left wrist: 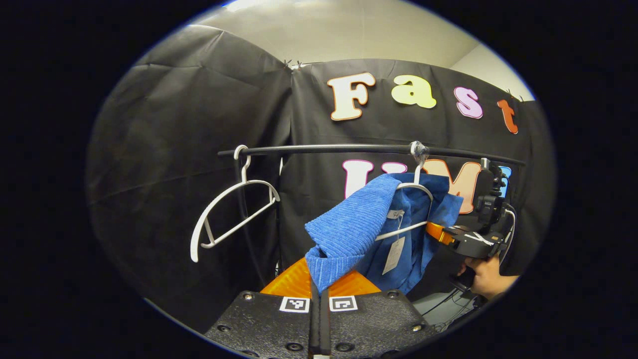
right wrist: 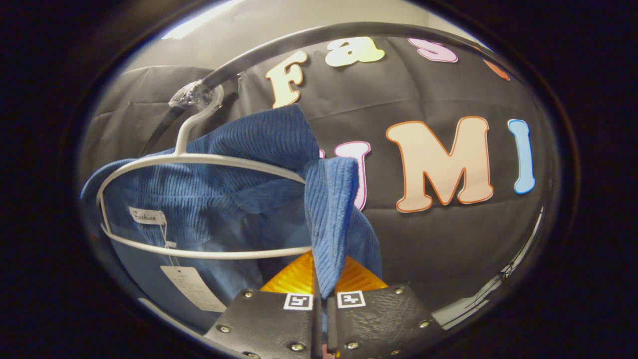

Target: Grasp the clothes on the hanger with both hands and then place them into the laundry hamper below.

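Now both grips are set: left gripper (left wrist: 319, 284) and right gripper (right wrist: 321, 291) each pinch the blue garment (left wrist: 349, 229) on its hanger (left wrist: 416, 192); next, lift it free.

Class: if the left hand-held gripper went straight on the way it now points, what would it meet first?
Probably the blue garment it is already shut on, which bunches right ahead of the left hand-held gripper; then likely the hanger under the rail, though depth is unclear.

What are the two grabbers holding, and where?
Both hold the blue garment: the left gripper pinches one shoulder fold, the right gripper the other.
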The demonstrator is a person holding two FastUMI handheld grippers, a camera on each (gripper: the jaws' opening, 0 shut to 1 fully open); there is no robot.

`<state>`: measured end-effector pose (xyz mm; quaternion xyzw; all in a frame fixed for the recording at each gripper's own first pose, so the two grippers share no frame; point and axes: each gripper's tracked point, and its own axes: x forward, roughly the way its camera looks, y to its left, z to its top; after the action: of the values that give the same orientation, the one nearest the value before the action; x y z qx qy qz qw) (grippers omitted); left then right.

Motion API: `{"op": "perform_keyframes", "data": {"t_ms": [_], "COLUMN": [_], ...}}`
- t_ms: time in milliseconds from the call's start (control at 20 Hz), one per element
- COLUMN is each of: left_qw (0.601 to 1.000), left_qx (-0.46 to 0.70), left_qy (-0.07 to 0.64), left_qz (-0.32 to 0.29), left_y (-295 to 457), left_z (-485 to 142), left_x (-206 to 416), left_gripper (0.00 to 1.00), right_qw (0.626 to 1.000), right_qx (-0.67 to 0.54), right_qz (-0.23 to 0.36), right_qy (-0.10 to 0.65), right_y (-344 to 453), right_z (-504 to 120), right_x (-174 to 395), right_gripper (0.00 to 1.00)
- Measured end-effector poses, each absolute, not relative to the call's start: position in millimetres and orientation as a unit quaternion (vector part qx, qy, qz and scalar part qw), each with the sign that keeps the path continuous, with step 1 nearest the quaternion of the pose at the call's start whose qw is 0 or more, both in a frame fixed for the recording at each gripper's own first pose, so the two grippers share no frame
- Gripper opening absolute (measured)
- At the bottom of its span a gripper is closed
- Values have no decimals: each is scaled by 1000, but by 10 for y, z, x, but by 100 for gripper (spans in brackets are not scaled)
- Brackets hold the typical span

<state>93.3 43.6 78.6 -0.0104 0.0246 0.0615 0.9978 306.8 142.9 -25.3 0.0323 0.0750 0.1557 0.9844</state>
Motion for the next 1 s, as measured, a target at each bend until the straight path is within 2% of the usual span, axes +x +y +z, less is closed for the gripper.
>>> {"op": "perform_keyframes", "data": {"t_ms": [300, 500, 550, 600, 650, 950, 1000], "left_qw": [995, 992, 991, 991, 991, 992, 993], "left_qx": [13, 34, 36, 38, 36, 25, 17], "left_qy": [0, -6, -10, -9, -8, 1, 5], "left_qz": [95, 119, 125, 126, 128, 126, 119], "left_y": [524, 705, 761, 781, 830, 965, 958], "left_z": [996, 1112, 1119, 1106, 1119, 1037, 995], "left_x": [911, 1031, 1062, 1105, 1194, 1639, 1735], "left_gripper": [0, 0, 0, 0, 0, 0, 0], "right_qw": [993, 995, 995, 995, 994, 993, 993], "right_qx": [14, 45, 53, 60, 63, 56, 52], "right_qz": [115, 87, 85, 85, 89, 102, 100], "right_qy": [23, 3, 3, 5, 8, 34, 37], "right_y": [1188, 977, 955, 950, 975, 1054, 1023], "right_z": [-1, 193, 224, 215, 203, -23, -54], "right_x": [3240, 3522, 3600, 3665, 3715, 3914, 3948], "right_gripper": [5, 5, 5, 0, 5, 5, 0]}}
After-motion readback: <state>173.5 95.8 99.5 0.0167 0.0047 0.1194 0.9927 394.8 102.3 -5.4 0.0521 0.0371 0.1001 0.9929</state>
